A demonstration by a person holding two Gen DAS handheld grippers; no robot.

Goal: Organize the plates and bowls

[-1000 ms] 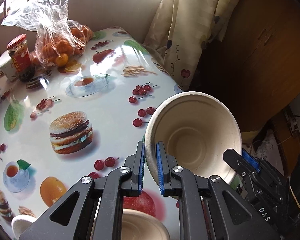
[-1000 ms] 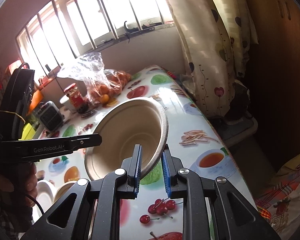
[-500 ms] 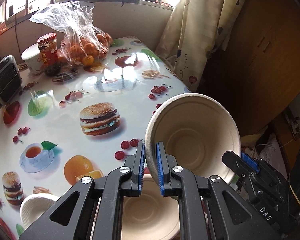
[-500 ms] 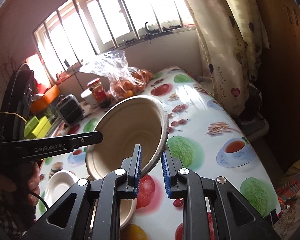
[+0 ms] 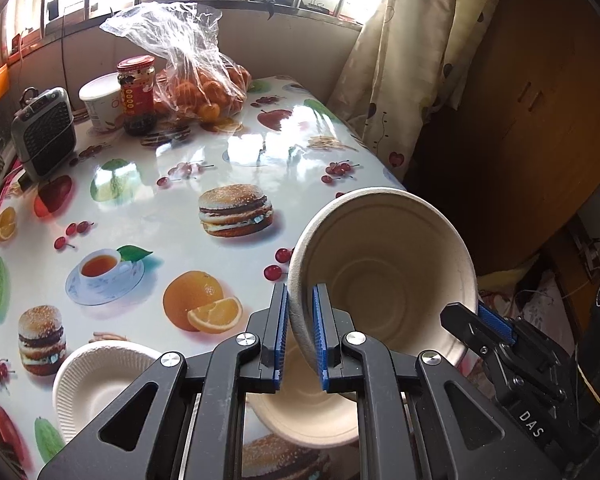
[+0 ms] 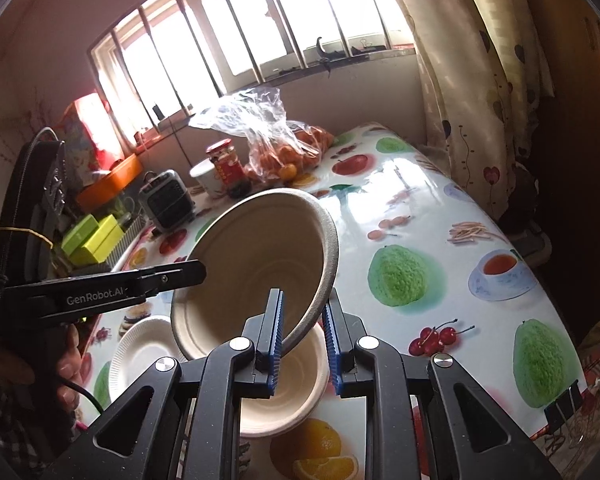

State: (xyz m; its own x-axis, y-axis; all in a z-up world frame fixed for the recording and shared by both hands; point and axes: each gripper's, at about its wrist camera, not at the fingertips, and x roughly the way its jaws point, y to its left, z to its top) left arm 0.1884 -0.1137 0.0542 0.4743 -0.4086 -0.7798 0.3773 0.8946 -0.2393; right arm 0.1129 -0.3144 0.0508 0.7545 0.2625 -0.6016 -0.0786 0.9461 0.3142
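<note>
The table point(image 5: 148, 184) has a shiny cloth with food pictures. A big bowl point(image 5: 384, 276) is held up, tipped on its side, over another bowl point(image 5: 304, 416). The left claw point(image 5: 300, 336) is clamped on its rim at 9 o'clock. The right claw point(image 6: 302, 336) is clamped on the rim at 3 o'clock. A small plate point(image 5: 96, 376) lies at 8 o'clock.

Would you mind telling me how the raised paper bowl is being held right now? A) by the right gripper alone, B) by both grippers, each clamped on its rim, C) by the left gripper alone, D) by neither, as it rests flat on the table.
B: the left gripper and the right gripper each pinch the rim on opposite sides of the tilted bowl, above a second bowl on the table.
</note>
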